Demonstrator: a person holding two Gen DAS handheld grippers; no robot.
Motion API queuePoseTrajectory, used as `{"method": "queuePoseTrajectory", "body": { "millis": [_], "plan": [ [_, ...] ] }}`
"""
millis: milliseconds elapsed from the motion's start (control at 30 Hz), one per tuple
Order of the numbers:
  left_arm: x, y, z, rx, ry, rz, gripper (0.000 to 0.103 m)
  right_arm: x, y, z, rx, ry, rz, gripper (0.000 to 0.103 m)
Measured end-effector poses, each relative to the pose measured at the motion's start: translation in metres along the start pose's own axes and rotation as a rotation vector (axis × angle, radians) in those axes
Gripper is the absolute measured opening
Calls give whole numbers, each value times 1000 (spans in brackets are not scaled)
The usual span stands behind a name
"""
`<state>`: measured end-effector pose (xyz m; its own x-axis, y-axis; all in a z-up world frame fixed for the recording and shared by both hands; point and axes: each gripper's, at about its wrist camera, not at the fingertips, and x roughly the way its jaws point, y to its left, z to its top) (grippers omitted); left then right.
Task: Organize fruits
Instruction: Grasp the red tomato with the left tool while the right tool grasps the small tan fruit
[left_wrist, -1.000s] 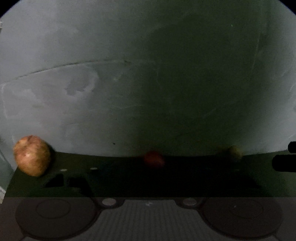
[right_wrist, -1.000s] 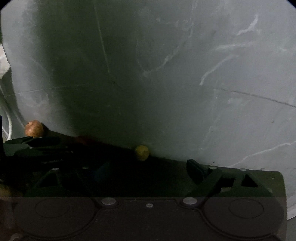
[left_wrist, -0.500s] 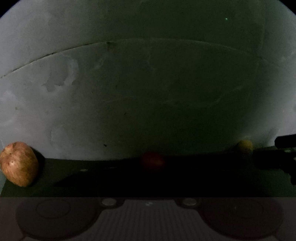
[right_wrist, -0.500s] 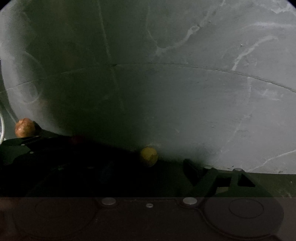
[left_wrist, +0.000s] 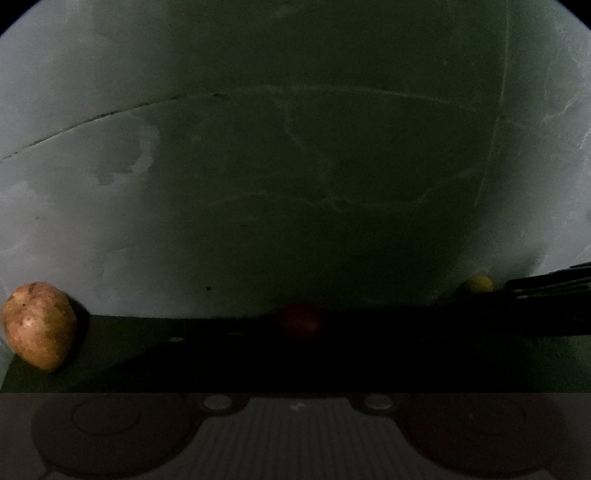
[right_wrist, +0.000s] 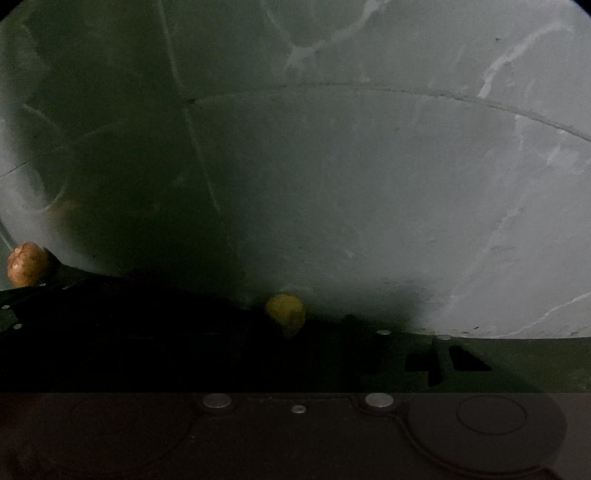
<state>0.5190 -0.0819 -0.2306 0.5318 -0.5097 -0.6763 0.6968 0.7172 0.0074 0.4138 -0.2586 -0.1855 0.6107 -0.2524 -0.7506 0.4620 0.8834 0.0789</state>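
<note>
The views are very dark. In the left wrist view a small red fruit (left_wrist: 301, 324) sits dead centre between the fingers of my left gripper (left_wrist: 301, 338). The jaws are closing on it and the fingers merge with the shadow at its sides. A mottled apple (left_wrist: 38, 325) lies at the far left and a yellow fruit (left_wrist: 478, 284) at the right. In the right wrist view that yellow fruit (right_wrist: 286, 314) lies between the closing jaws of my right gripper (right_wrist: 295, 332). A gap shows beside the right finger (right_wrist: 364, 332). The apple (right_wrist: 27, 264) is far left.
All the fruit rests on a grey marbled stone surface (left_wrist: 258, 184) crossed by thin seams (right_wrist: 443, 96). The other gripper's dark body reaches in at the right edge of the left wrist view (left_wrist: 546, 284) and at the left edge of the right wrist view (right_wrist: 44, 306).
Both grippers' fingers have drawn inward. The right gripper has sunk toward the yellow fruit, which now sits larger between its fingers. The red fruit stays centred in the left view.
</note>
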Motion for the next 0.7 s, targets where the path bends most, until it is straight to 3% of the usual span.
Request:
{"method": "queuePoseTrajectory", "body": {
  "millis": [200,267,300,500,700],
  "plan": [
    [-10,1,-3,-9,0,-4,33,1,3,-2,4,2,19,41],
    [-12,2,0,-8,-1,-3,33,1,4,-3,-2,-1,23,28],
    [-13,2,1,-7,-2,-2,33,1,4,-4,-3,-1,24,27],
    [-21,5,0,-19,-1,5,33,-5,-6,-4,11,-16,71,26],
    [-37,2,1,-50,8,20,33,-40,-7,0,-31,-42,144,26]
  ]
}}
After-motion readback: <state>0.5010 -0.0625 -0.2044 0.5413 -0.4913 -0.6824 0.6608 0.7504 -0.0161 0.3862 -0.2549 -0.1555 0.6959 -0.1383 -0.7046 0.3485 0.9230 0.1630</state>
